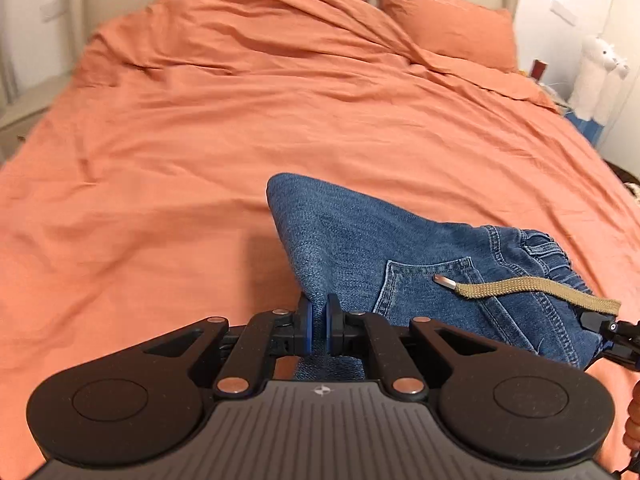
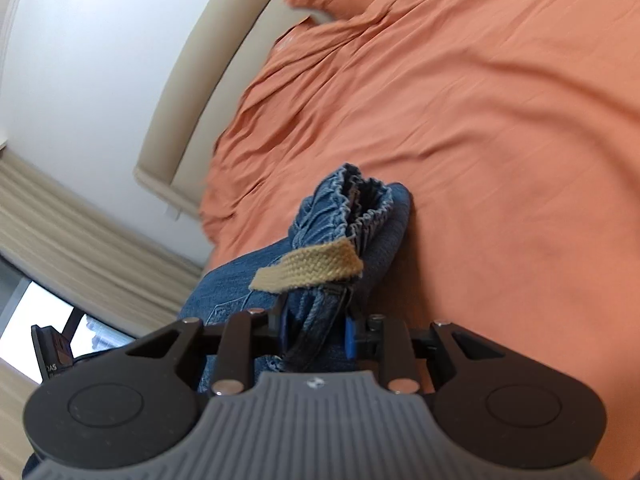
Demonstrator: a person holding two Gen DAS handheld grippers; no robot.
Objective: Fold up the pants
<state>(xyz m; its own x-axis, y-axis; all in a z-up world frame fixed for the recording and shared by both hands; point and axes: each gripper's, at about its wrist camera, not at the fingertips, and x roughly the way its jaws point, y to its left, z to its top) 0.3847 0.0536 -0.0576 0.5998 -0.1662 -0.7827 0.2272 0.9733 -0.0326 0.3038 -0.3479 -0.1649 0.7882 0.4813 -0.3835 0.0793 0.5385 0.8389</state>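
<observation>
Seemingly mid-fold, my left gripper (image 1: 319, 322) and right gripper (image 2: 316, 330) both pinch the bunched pants (image 1: 400, 248), not yet laid flat.

Left gripper (image 1: 319, 322) clamped on a thin fold of blue denim pants (image 1: 360, 248), which lie bunched on the orange bed cover (image 1: 200, 140) near its right edge. Back pocket (image 1: 424, 292) faces up, tan drawstring (image 1: 528, 286) draped across it. Right gripper's tip (image 1: 600, 320) meets the drawstring's right end; its state isn't readable.
</observation>
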